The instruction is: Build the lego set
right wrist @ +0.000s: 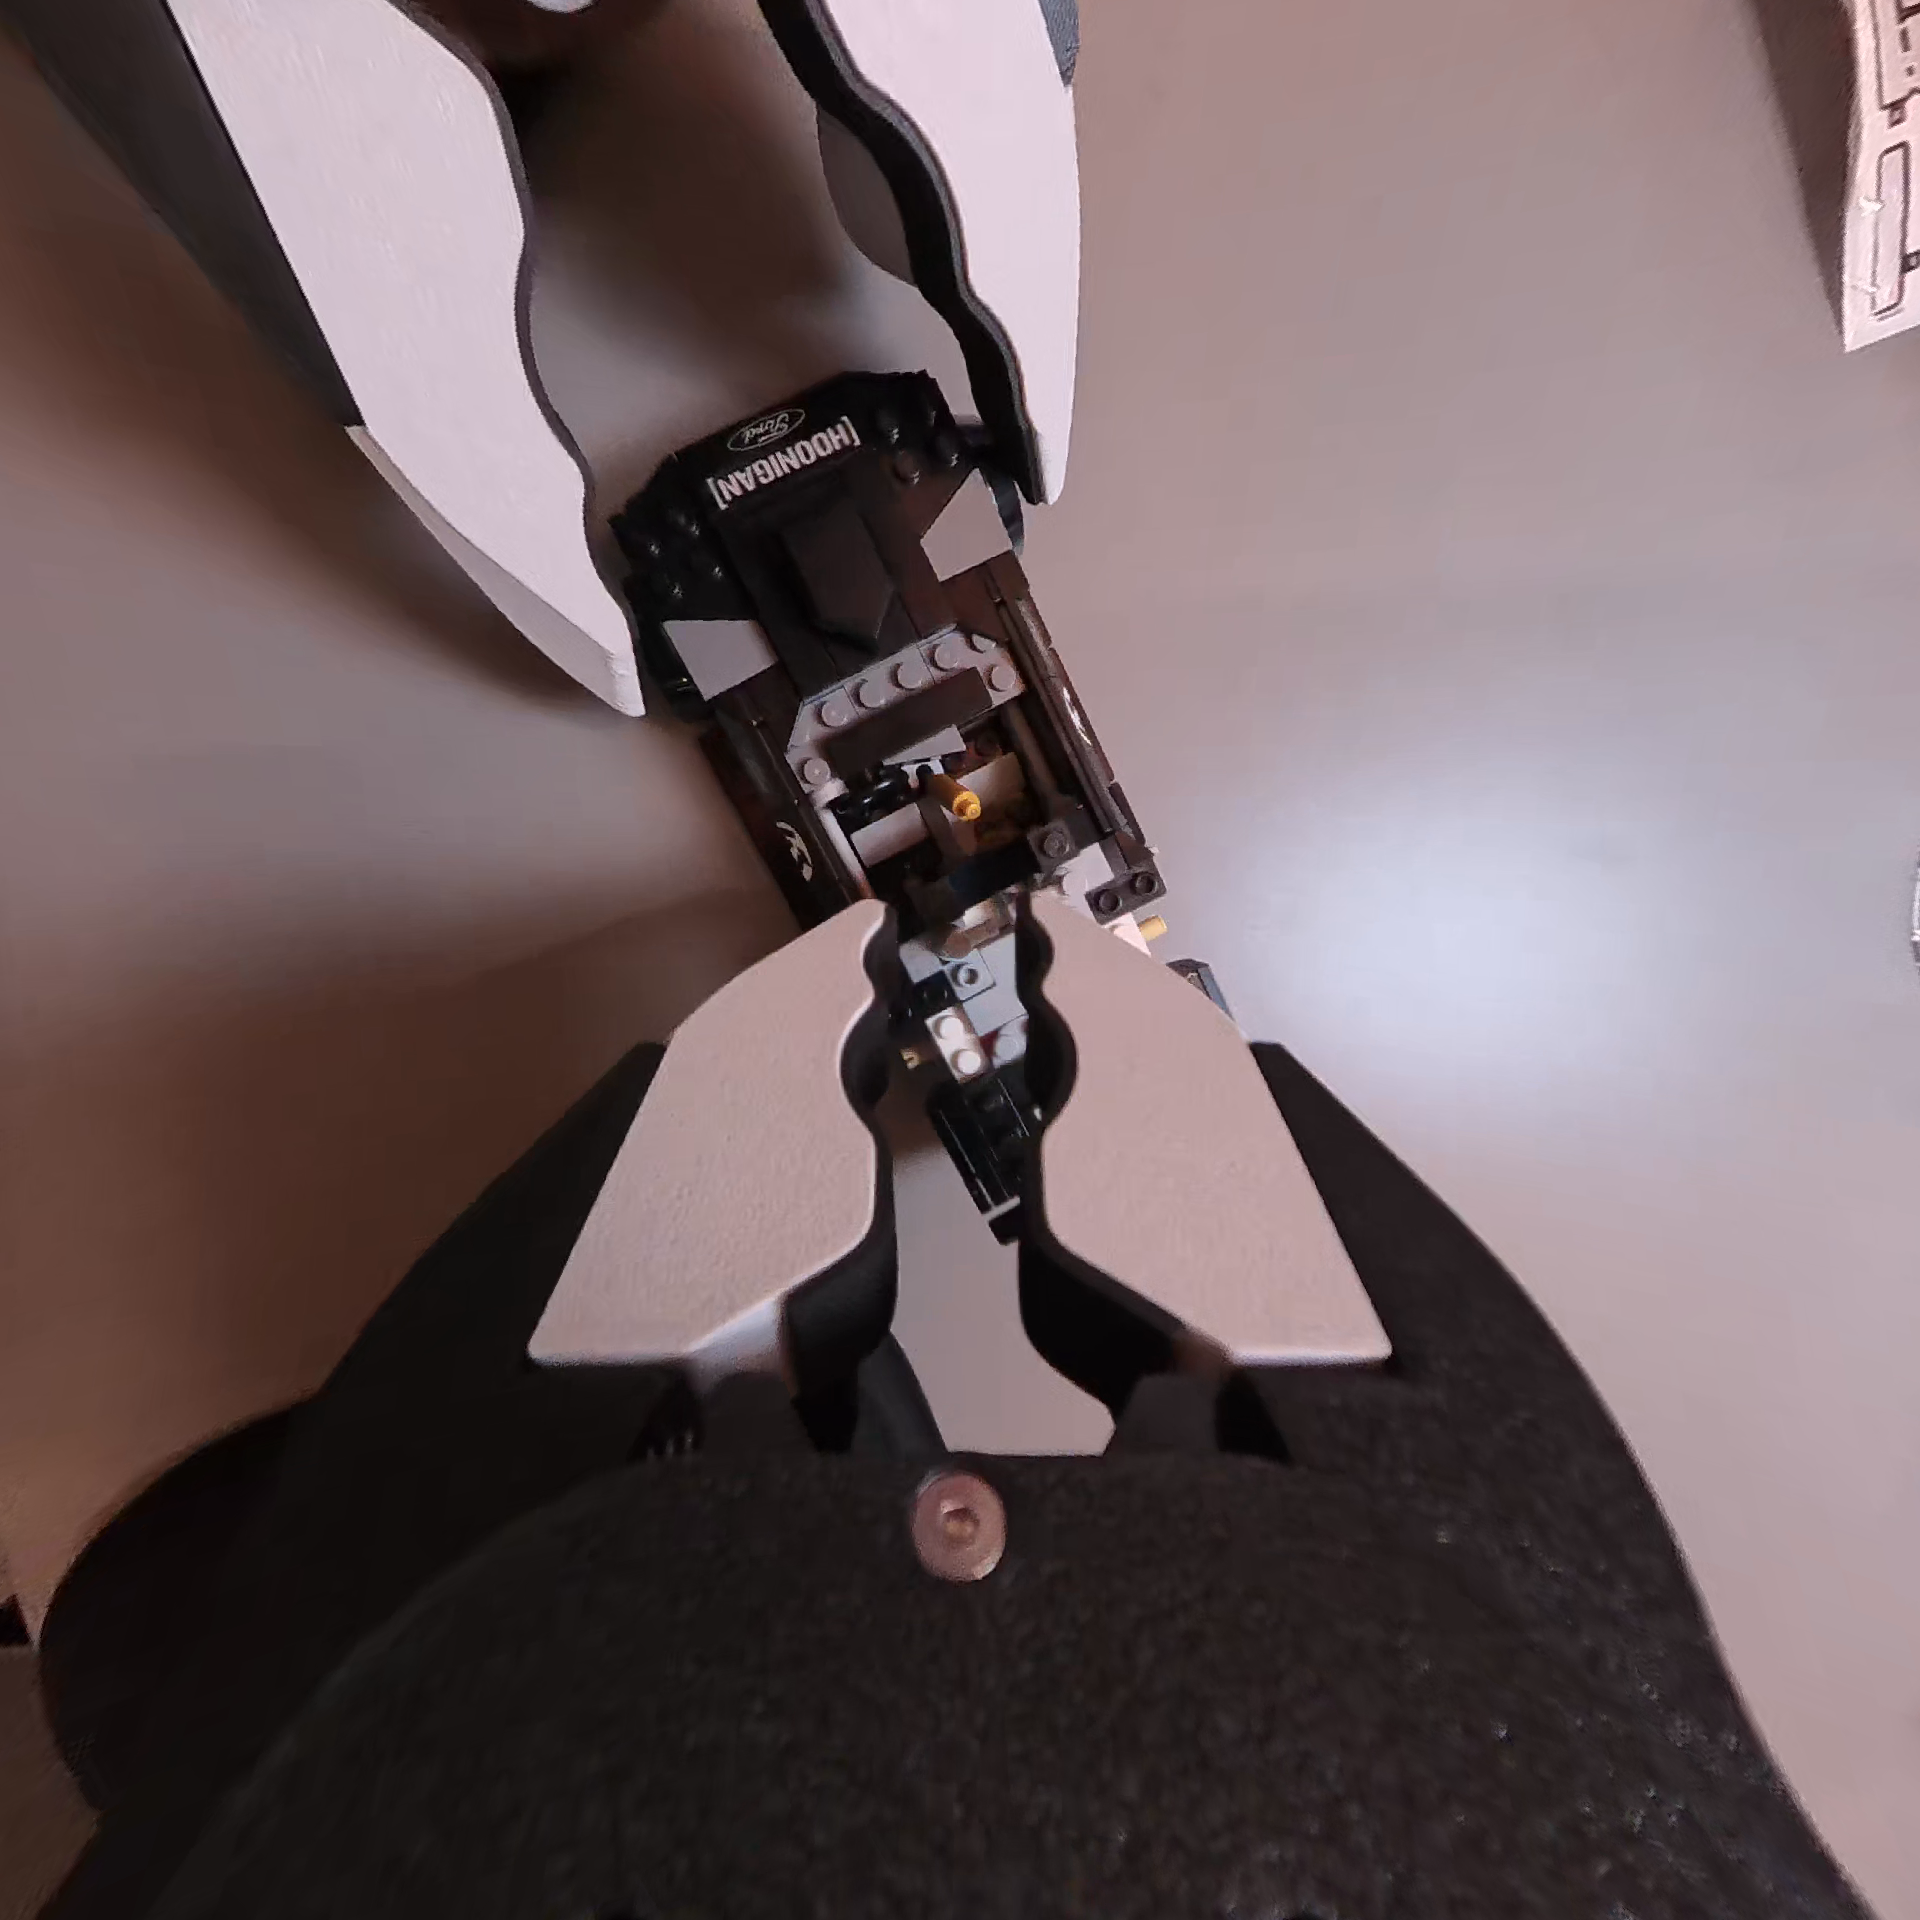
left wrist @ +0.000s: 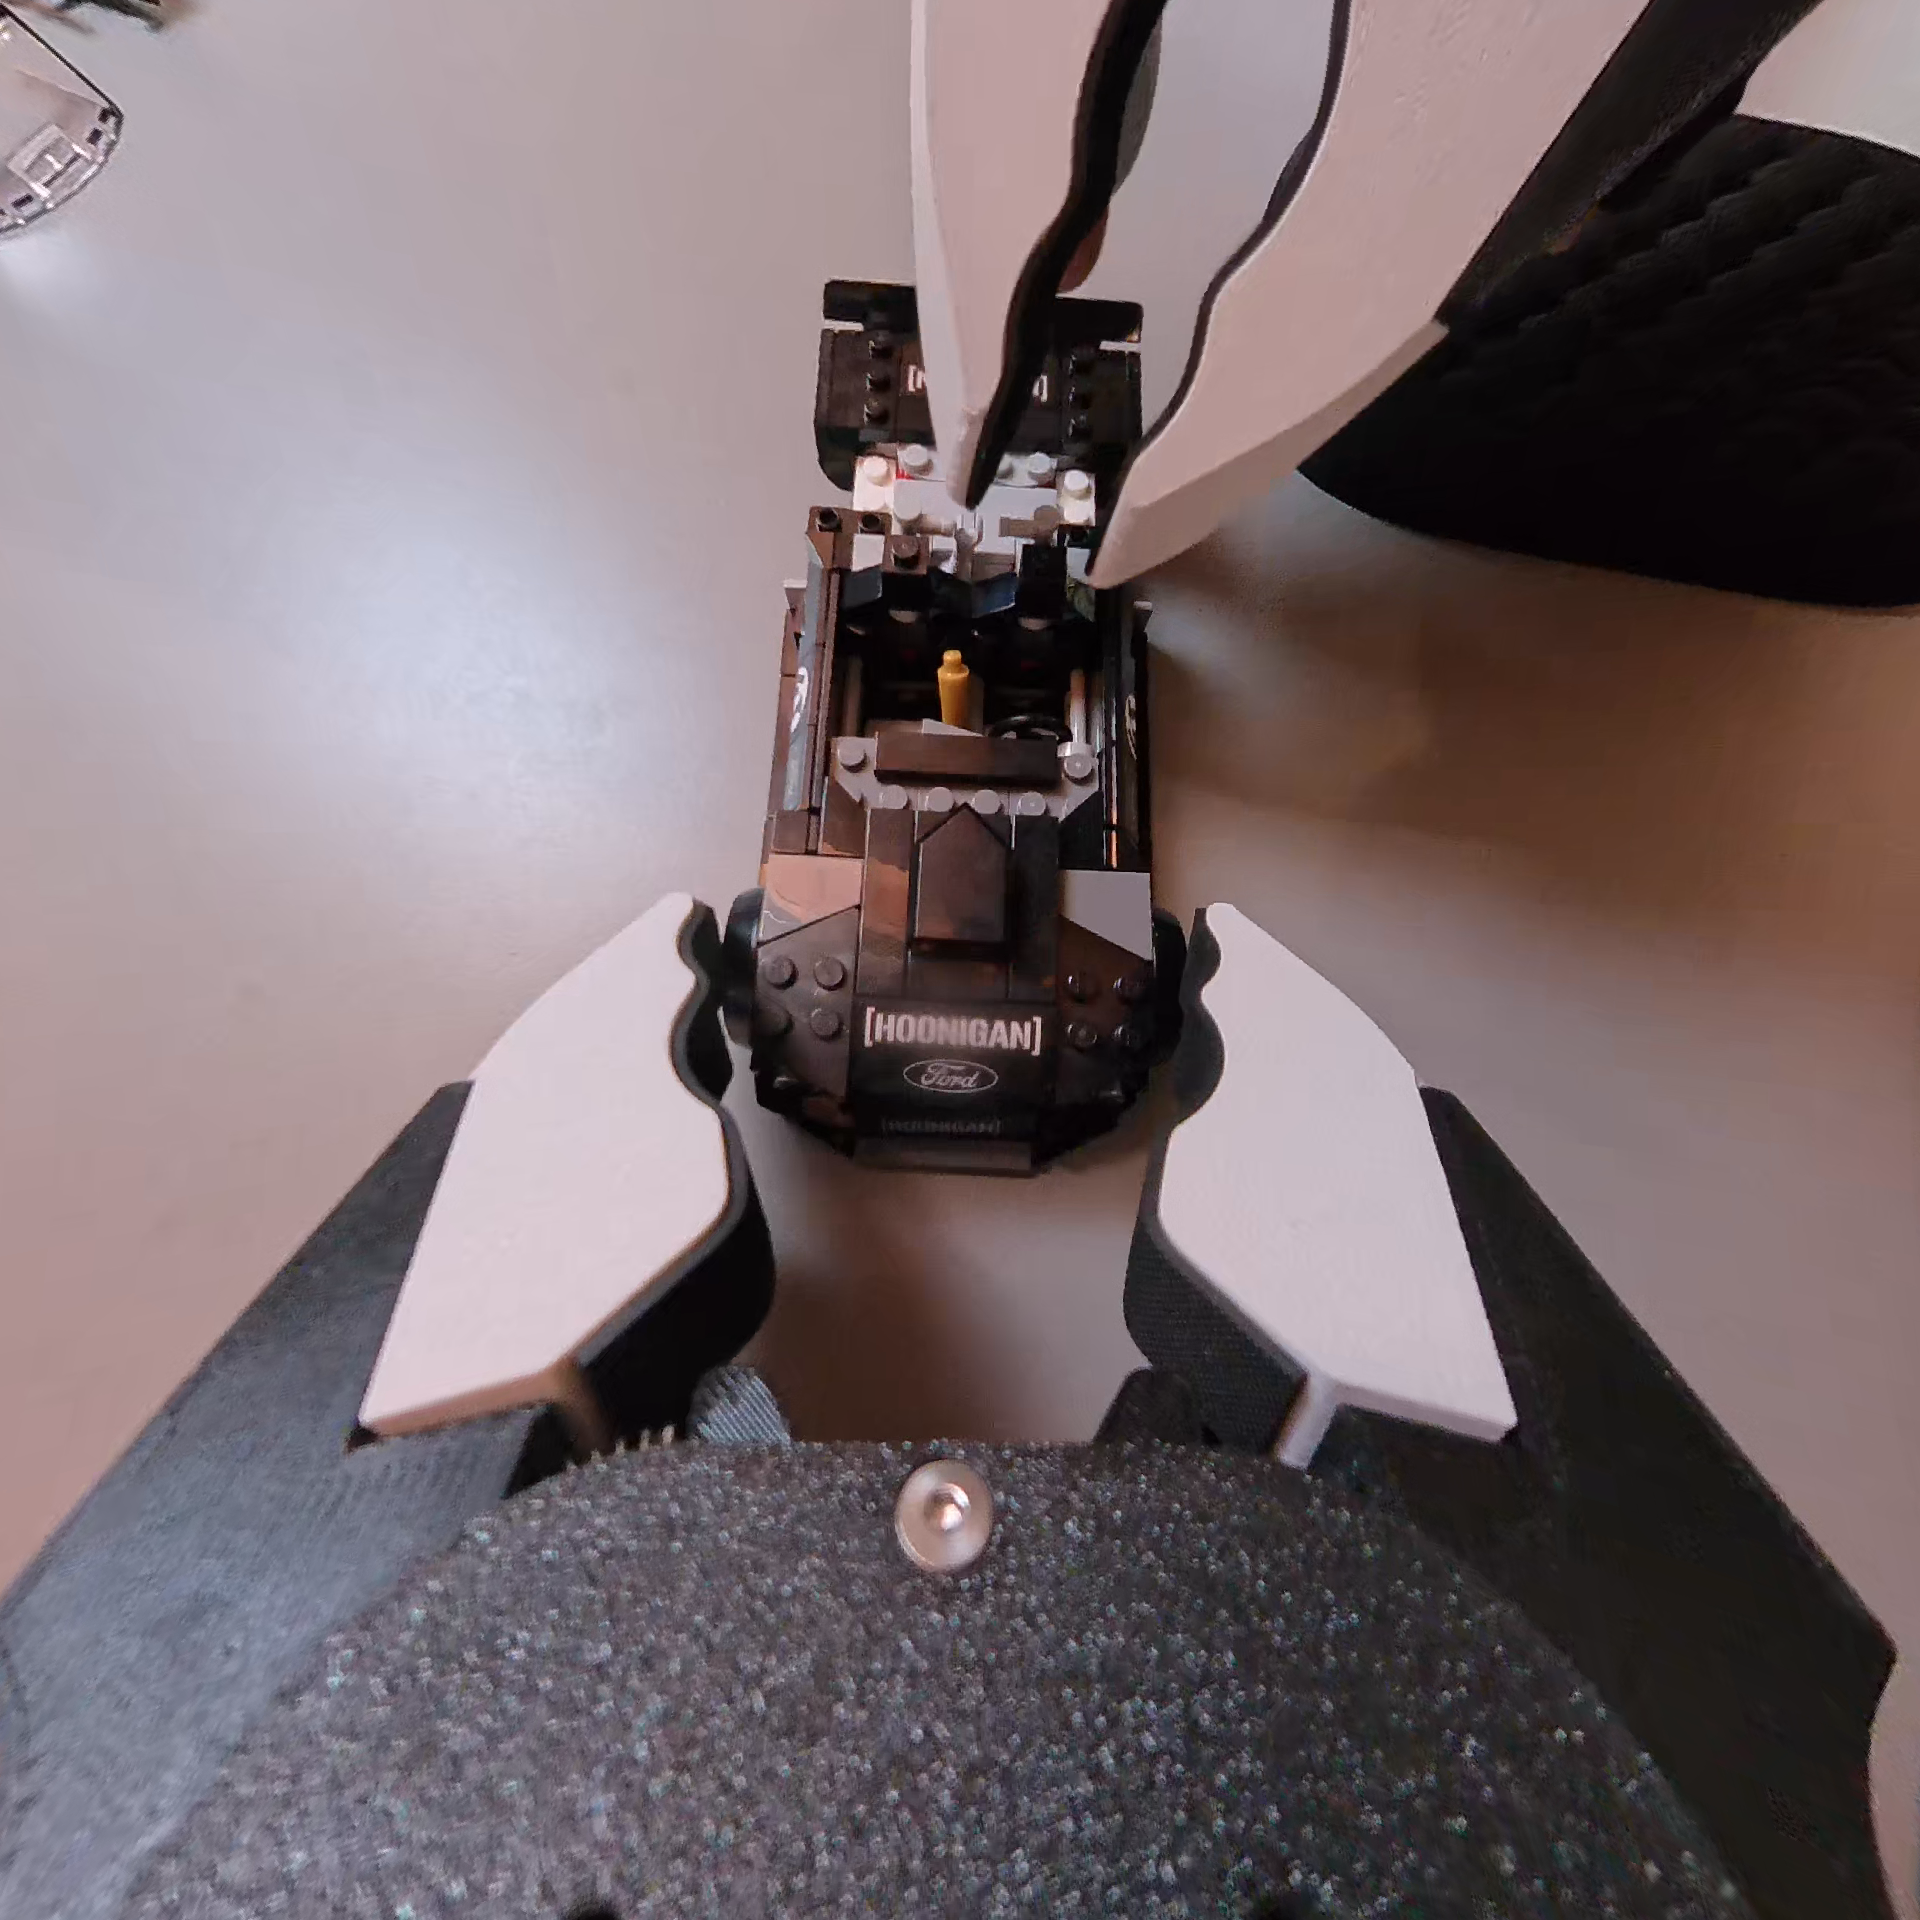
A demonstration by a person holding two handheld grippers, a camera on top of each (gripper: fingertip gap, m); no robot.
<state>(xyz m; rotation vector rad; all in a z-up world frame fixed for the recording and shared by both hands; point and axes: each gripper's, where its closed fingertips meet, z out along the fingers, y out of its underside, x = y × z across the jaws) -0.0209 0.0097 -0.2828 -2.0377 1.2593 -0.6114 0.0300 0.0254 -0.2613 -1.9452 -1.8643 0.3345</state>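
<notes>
Black lego car [left wrist: 956, 831] on table, left tongs [left wrist: 951, 997] clamping its nose, right tongs [right wrist: 956, 914] spread over rear.

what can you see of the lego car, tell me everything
The lego car is a mostly black plastic brick build with grey studded plates, white bricks toward the rear and lettered stickers. Its roof is missing, showing an open cabin with a small yellow lever. It sits upright on the pale table. The left gripper straddles its nose; the right gripper works behind the cabin.

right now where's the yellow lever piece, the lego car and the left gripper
yellow lever piece [left wrist: 957, 681], left wrist view, on its upright shaft
lego car [left wrist: 961, 894], left wrist view, on the black hood block
left gripper [left wrist: 951, 997], left wrist view, midway between its fingertips
</notes>
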